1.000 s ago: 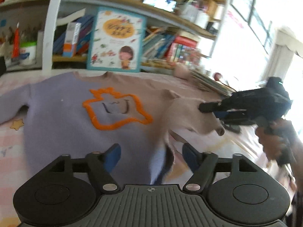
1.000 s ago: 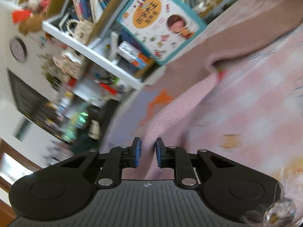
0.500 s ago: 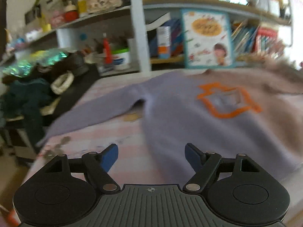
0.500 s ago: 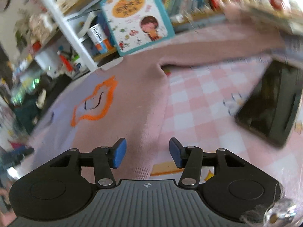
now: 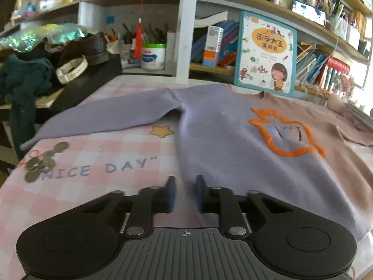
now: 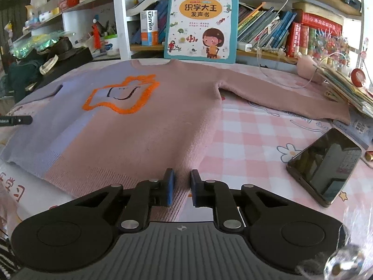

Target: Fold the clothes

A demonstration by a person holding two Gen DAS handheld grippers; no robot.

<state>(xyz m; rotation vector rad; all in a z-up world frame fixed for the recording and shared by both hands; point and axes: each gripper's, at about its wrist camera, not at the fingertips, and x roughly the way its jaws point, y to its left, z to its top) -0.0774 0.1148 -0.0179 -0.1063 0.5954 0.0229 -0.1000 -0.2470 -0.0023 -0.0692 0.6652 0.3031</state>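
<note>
The left gripper point(image 5: 184, 191) and right gripper point(image 6: 181, 187) are both closing, each on a bottom corner of the sweater point(image 6: 139, 126), which lies flat on the checked tablecloth point(image 6: 256, 135). Whether the pads yet pinch the hem cannot be told. Only the right view shows the phone point(image 6: 324, 170) at three o'clock; only the left shows coins point(image 5: 43, 161) at nine. At twelve, a tub point(image 5: 153, 56) holds pens, contents blurred.

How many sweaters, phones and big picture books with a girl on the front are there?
sweater: 1
phone: 1
picture book: 1
Total: 3
</note>
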